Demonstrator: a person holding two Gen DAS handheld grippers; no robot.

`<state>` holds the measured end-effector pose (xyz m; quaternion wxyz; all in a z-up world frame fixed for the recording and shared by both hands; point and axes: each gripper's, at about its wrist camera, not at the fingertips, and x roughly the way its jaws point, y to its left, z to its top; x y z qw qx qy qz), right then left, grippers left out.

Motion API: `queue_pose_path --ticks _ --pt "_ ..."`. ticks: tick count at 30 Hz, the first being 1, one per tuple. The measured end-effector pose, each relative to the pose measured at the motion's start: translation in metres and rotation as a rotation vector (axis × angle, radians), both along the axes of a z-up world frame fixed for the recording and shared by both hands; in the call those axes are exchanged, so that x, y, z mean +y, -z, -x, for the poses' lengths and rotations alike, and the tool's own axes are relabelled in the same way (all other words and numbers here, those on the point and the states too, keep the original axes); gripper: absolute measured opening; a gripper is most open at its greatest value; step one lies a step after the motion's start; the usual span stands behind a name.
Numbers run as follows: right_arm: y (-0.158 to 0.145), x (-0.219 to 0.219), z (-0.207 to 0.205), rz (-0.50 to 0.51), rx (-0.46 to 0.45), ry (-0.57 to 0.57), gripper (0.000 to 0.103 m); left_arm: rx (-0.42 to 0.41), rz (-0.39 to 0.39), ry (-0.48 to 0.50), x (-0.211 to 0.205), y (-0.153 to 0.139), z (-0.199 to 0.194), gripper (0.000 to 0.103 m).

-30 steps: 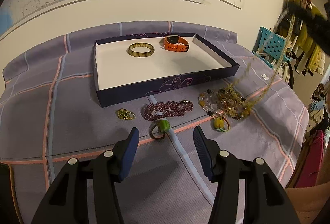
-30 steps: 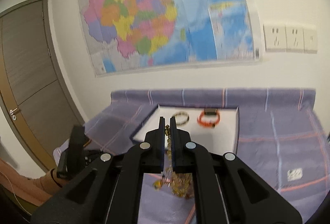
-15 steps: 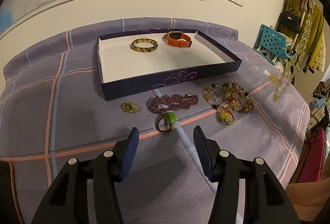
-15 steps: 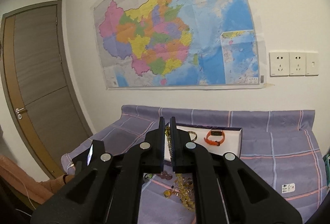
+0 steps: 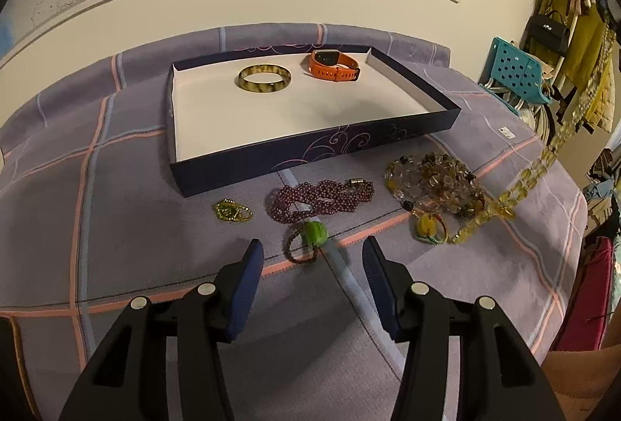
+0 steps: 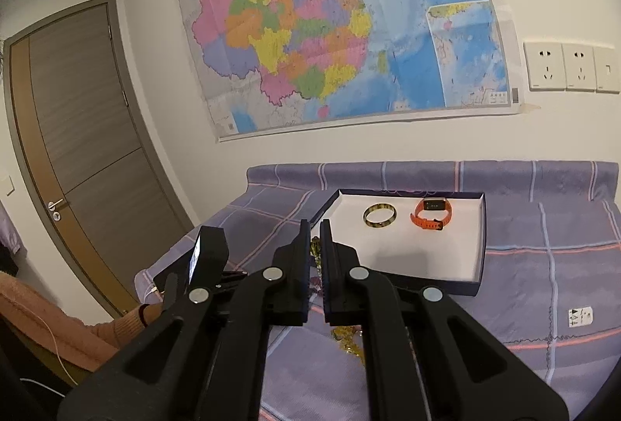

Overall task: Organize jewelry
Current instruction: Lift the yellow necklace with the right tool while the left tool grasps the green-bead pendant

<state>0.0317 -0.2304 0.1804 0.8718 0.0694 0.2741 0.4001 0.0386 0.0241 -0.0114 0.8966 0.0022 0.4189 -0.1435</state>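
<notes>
Right tool (image 6: pixel 315 233) clamped on yellow bead necklace (image 5: pixel 543 165), hanging right of the tray (image 5: pixel 310 153); left tool (image 5: pixel 312 260) half-open, empty.

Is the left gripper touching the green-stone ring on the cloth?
Apart. The left wrist view shows the left gripper open, the green-stone ring lying untouched between its fingertips.

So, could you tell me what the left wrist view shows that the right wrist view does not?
Only the left wrist view shows the loose pieces on the cloth: the purple bead necklace, green ring and clear bead pile, plus the open left gripper. Only the right wrist view shows the door and the right gripper shut on the yellow bead strand. Both show the box holding the bangle and orange watch.
</notes>
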Motion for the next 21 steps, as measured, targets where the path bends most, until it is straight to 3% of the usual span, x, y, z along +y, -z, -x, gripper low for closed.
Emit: queue_pose_path --ticks 9,12,17,21 --pt "0.008 0.003 -0.001 -0.005 0.028 -0.027 0.005 0.017 -0.010 0.002 -0.003 0.003 -0.006 0.045" --pt "0.014 0.005 -0.002 -0.004 0.047 -0.033 0.005 0.016 -0.019 0.003 -0.003 0.002 -0.006 0.038" --pt "0.023 0.008 -0.005 -0.001 0.069 -0.037 0.005 0.016 -0.033 0.004 -0.004 0.002 -0.007 0.016" --pt "0.028 0.009 -0.007 -0.001 0.085 -0.036 0.005 0.013 -0.044 0.015 -0.006 0.003 -0.005 0.015"
